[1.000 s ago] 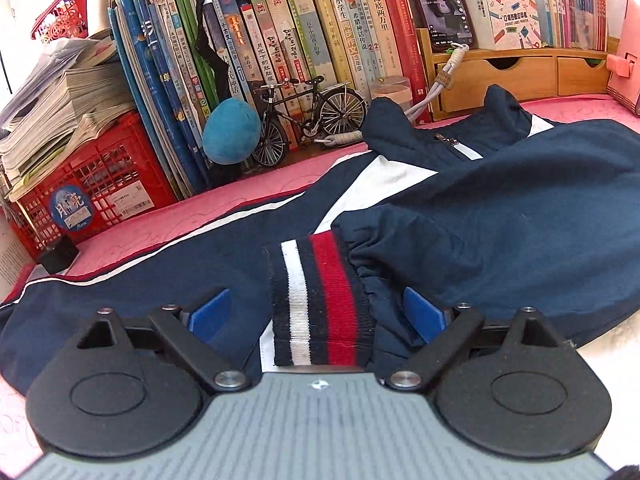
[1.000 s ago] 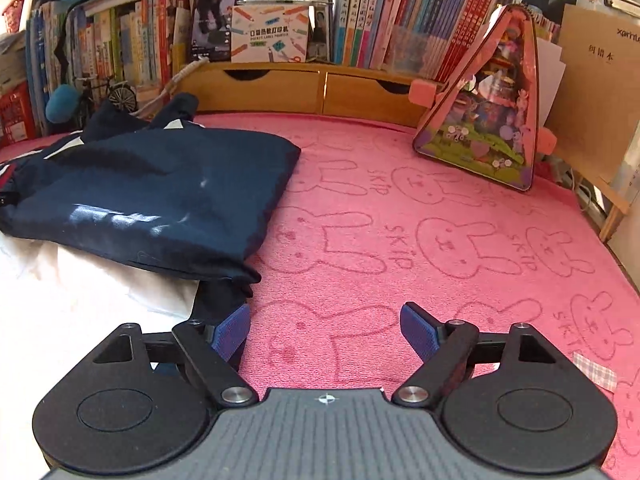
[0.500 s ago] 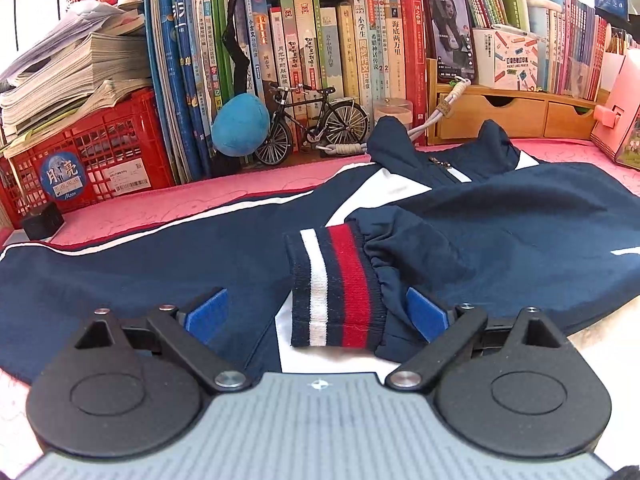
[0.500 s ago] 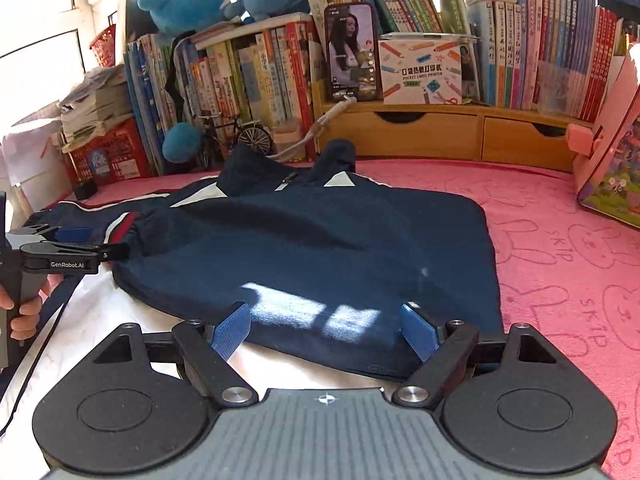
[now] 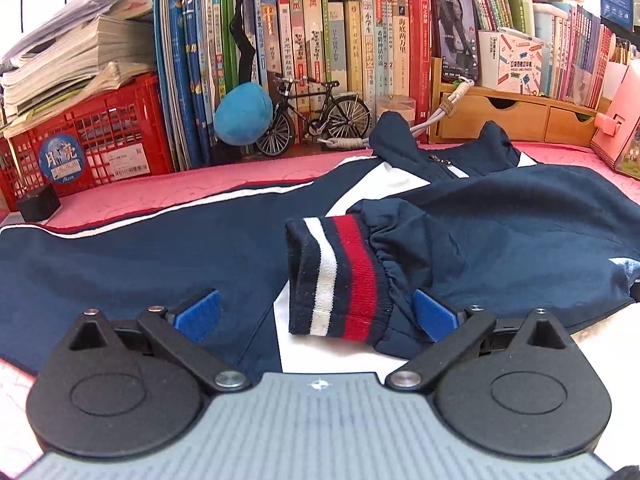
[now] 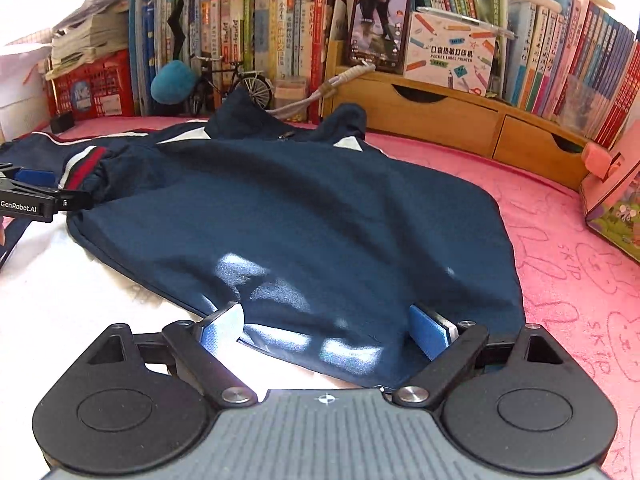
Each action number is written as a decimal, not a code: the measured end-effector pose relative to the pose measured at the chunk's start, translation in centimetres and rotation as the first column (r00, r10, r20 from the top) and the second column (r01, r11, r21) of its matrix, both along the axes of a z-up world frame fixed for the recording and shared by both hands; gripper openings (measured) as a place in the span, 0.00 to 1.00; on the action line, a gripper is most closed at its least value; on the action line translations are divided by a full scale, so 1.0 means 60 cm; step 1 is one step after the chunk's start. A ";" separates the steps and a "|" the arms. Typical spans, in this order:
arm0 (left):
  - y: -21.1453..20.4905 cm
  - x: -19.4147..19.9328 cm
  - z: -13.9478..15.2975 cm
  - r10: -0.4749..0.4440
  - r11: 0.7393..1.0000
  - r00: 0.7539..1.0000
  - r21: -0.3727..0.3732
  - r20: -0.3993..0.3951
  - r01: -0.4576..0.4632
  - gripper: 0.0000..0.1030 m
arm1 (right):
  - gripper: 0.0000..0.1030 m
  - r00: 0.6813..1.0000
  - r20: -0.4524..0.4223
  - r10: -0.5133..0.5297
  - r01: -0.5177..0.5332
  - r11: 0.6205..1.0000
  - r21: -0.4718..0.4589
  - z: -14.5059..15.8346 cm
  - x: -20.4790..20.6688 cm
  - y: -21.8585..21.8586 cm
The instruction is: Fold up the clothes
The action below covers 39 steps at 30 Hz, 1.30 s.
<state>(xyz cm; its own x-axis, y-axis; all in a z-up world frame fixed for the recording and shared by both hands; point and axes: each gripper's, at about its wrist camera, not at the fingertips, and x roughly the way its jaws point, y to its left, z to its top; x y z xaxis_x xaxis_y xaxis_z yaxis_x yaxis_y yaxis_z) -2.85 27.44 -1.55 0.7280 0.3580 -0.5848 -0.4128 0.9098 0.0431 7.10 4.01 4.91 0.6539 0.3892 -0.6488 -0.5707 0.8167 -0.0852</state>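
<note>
While the navy jacket (image 6: 304,216) lies half-folded on the pink worktop (image 6: 560,264), my left tongs (image 5: 316,312) gape around its striped cuff (image 5: 340,276) (sleeve already across), right tongs (image 6: 326,328) spread at the hem, likely for gripping.

Strong daylight floods both views from the upper left, where the window area burns out to pure white, and the white fabric in the lower part of each view is overexposed too, losing nearly all texture. In the right wrist view, sunlit patches with soft edges lie on the navy jacket (image 6: 304,216), glaring pale blue just ahead of the right tongs (image 6: 326,326). Fisheye distortion bows the row of books (image 5: 320,40) and darkens the extreme corners, while the centre is fairly sharp and the edges smear slightly.
</note>
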 end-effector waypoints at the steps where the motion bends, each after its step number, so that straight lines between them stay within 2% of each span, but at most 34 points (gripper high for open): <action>1: 0.001 -0.004 0.004 -0.002 1.000 1.000 -0.007 0.012 0.002 1.00 | 0.88 1.000 0.027 0.009 -0.009 1.000 0.002 0.006 -0.006 -0.001; 4: 0.006 -0.006 0.006 0.009 1.000 1.000 -0.014 0.019 -0.008 1.00 | 0.91 0.997 0.071 -0.008 0.006 0.999 0.036 0.018 -0.008 -0.010; 7: 0.012 -0.002 -0.005 0.025 0.999 1.000 -0.021 -0.007 -0.025 1.00 | 0.91 0.998 -0.026 -0.053 0.055 0.994 0.093 0.009 0.016 -0.025; 11: 0.013 -0.002 -0.018 0.019 0.999 1.000 -0.036 -0.013 -0.020 1.00 | 0.92 0.991 -0.107 -0.075 0.089 0.987 0.132 -0.019 0.038 -0.042; 14: 0.003 -0.003 -0.013 0.020 1.000 1.000 0.004 -0.017 -0.020 1.00 | 0.92 0.992 -0.098 -0.083 0.095 0.987 0.130 -0.004 0.026 -0.046; 18: -0.008 -0.012 0.004 0.007 0.999 1.000 0.041 -0.007 -0.007 1.00 | 0.93 0.997 -0.020 -0.077 0.079 0.984 0.158 0.031 -0.006 -0.090; 21: -0.010 -0.018 0.013 -0.008 1.000 1.000 0.028 -0.006 0.008 1.00 | 0.93 0.989 0.010 -0.149 0.146 0.976 0.161 0.051 -0.022 -0.140; 23: -0.009 -0.019 0.013 -0.005 1.000 1.000 0.022 -0.012 0.006 1.00 | 0.93 0.977 -0.004 -0.215 0.213 0.962 0.174 0.053 -0.024 -0.180; 27: 0.000 -0.017 0.002 0.033 0.999 0.999 -0.012 -0.030 -0.034 1.00 | 0.90 0.940 -0.096 -0.329 0.342 0.915 0.214 0.039 -0.012 -0.252; 29: 0.005 -0.017 -0.004 0.052 0.998 0.998 -0.029 -0.040 -0.053 1.00 | 0.88 0.934 -0.092 -0.346 0.357 0.916 0.185 0.028 -0.014 -0.264; 31: 0.010 -0.016 -0.009 0.071 0.996 0.996 -0.046 -0.049 -0.073 1.00 | 0.87 0.946 -0.063 -0.318 0.324 0.936 0.139 0.020 -0.020 -0.257; 33: 0.006 -0.013 -0.013 0.074 0.997 0.995 -0.029 -0.063 -0.076 1.00 | 0.87 0.964 -0.032 -0.265 0.267 0.958 0.106 0.012 -0.026 -0.237; 36: -0.006 -0.008 -0.018 0.062 0.998 0.994 0.016 -0.085 -0.061 1.00 | 0.82 0.978 0.020 -0.209 0.208 0.977 0.056 0.003 -0.025 -0.198; 38: -0.011 -0.006 -0.020 0.056 0.998 0.994 0.034 -0.090 -0.053 1.00 | 0.70 0.978 0.039 -0.207 0.207 0.978 0.015 -0.009 -0.009 -0.172; 39: -0.011 -0.005 -0.021 0.052 0.998 0.995 0.031 -0.090 -0.049 1.00 | 0.60 0.974 0.049 -0.220 0.220 0.976 0.006 -0.016 0.001 -0.167</action>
